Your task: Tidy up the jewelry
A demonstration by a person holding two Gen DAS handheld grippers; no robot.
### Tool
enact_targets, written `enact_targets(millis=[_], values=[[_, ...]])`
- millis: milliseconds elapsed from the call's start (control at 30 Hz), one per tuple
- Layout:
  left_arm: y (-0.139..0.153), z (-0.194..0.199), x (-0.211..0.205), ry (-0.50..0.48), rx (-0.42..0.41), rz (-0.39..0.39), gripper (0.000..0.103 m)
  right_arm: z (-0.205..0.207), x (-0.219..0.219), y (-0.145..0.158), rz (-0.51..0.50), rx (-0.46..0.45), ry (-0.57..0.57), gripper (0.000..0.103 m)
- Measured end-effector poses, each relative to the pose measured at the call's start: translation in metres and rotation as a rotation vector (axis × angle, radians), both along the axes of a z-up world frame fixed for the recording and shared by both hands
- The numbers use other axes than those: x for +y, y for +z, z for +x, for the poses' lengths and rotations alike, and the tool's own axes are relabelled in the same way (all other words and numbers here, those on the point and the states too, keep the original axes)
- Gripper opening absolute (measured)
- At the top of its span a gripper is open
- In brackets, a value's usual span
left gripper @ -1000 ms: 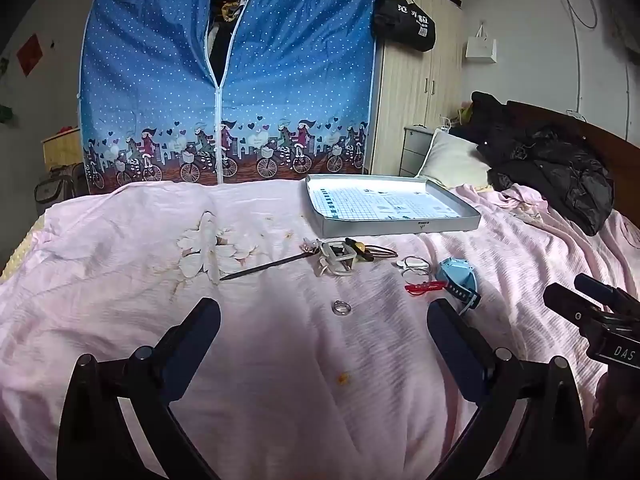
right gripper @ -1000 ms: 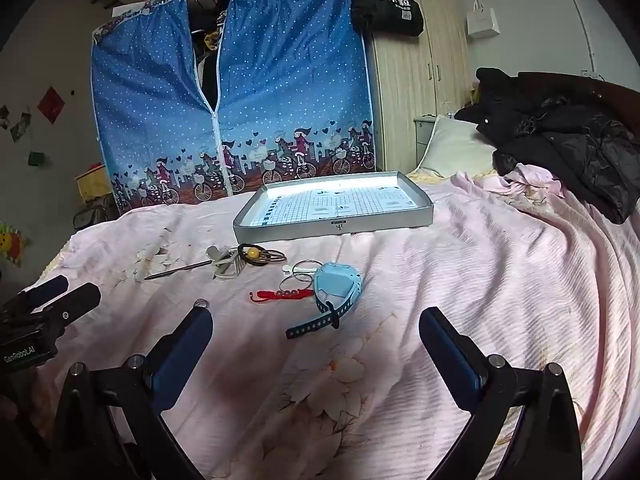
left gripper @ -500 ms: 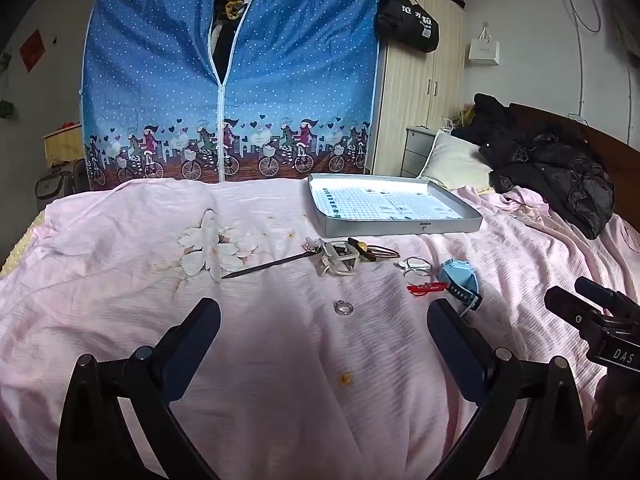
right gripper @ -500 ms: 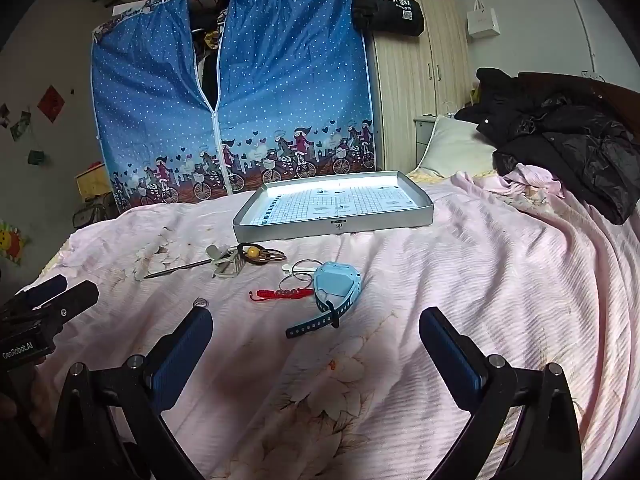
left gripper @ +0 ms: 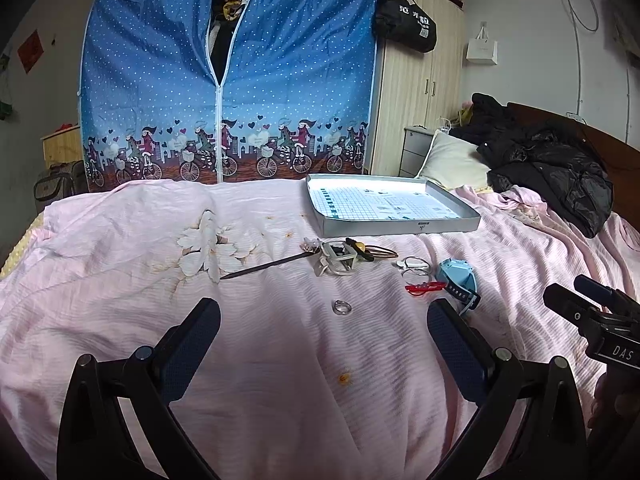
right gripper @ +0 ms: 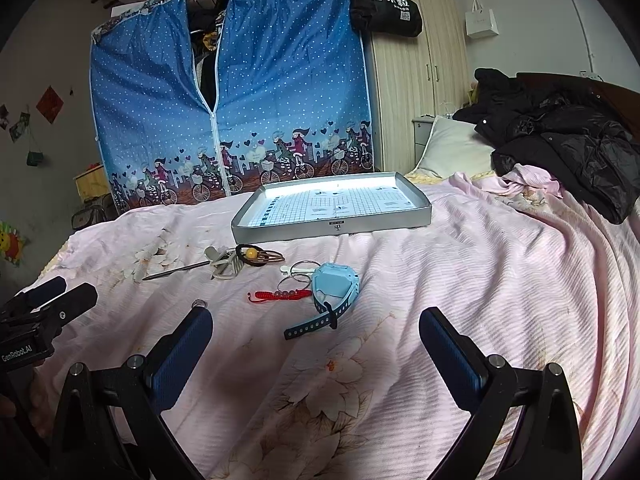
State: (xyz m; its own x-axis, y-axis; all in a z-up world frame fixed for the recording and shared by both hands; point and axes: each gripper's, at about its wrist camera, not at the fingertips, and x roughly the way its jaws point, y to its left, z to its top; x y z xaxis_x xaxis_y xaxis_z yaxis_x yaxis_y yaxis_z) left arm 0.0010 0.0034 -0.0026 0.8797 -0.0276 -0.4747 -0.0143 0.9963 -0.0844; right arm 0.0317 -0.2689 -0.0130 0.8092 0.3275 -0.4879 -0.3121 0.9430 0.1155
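Ring (right gripper: 199, 303): half hidden behind a blue finger (right wrist view). Tangled pieces (left gripper: 338, 257) by the hair tie: too small to identify. Tray (left gripper: 400, 226) print: illegible.

Bedsheet (left gripper: 280, 352): pale pink, white flower print. Tray (right gripper: 332, 228): silver-grey, white-and-blue grid lining. Watch (right gripper: 334, 286): light blue, dark blue strap. Bracelet (right gripper: 278, 295): red cord. Wardrobe cover (left gripper: 228, 80): blue, white dots, cyclist border. Jacket (left gripper: 552, 168): black.
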Motion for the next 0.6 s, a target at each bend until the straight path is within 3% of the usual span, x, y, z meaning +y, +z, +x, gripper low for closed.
enact_targets(millis=[600], values=[[-0.0002,0.0005,0.0013,0.003,-0.001,-0.002,0.101,0.0005,-0.0009,-0.0011,-0.001,0.002,0.001,0.103]])
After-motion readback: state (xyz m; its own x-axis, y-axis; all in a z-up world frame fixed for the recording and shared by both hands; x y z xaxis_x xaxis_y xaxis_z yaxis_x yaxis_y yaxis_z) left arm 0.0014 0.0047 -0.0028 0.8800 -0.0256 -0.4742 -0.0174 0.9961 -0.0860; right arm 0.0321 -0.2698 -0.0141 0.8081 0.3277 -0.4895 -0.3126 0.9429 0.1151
